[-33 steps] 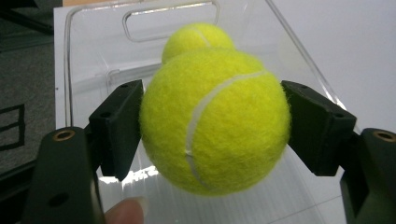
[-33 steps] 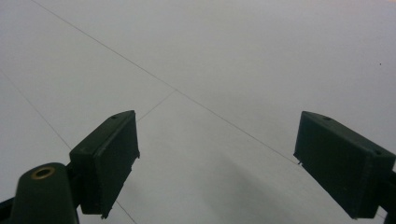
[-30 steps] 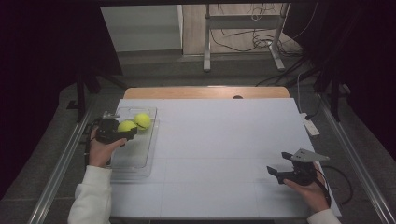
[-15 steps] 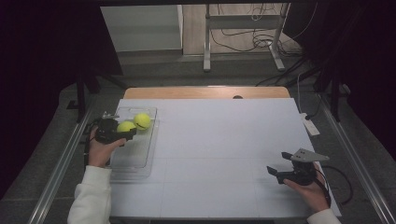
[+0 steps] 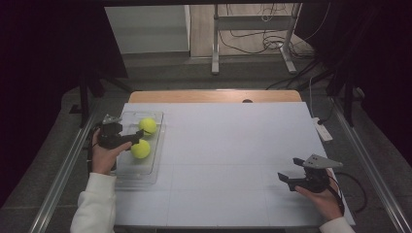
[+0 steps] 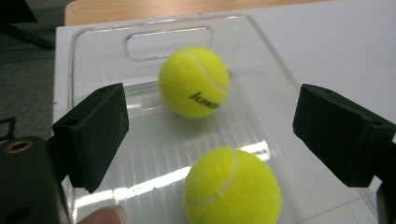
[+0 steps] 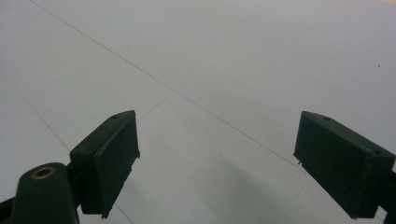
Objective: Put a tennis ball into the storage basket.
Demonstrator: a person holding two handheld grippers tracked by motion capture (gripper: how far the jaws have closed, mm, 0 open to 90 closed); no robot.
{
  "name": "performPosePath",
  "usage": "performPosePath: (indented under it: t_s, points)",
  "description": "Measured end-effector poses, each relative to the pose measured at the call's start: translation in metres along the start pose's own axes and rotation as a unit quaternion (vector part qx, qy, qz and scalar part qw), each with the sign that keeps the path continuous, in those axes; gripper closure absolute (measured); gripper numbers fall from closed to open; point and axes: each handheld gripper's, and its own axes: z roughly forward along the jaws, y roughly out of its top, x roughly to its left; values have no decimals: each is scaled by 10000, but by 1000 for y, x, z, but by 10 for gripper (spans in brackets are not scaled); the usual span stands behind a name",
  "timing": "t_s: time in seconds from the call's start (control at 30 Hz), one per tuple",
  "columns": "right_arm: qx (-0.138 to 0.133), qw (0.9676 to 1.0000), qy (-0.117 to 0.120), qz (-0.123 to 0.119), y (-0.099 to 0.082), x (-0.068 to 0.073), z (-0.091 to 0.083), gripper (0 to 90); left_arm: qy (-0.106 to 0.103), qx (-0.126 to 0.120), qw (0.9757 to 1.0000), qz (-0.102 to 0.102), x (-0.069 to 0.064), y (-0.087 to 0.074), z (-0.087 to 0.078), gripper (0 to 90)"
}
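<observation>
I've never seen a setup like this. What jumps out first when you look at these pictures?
Two bright yellow-green tennis balls, one nearer and one farther, lie in a clear plastic tray with a cut-out handle at the left side of the white table. The left gripper hovers over them, its black fingers having just opened, nothing pressed between them. Far off at the table's right front, the right gripper hangs open over bare surface.

Lab recording bay, white table (image 5: 233, 160), black curtains (image 5: 43, 53), floor cables (image 5: 262, 29)
</observation>
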Motion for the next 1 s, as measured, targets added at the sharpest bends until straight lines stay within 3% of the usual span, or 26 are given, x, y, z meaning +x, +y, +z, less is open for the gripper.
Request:
performPosePath:
  t_s: [0.2, 0.4, 0.6, 1.0]
  points:
    - [-11, 10000, 40, 13, 0, 0, 2, 141, -324, -231, 9992, -19, -4, 1, -8, 113]
    - [-40, 10000, 65, 28, 1, -1, 2, 141, -717, -522, 9960, -99, -10, 0, -17, 121]
    - [-87, 9999, 109, -16, 2, 0, 1, 140, -888, -552, 9945, 5, -18, -3, -22, 120]
    - [-171, 9996, 203, -42, 4, 1, -1, 139, -926, -436, 9947, 115, -32, -20, -23, 118]
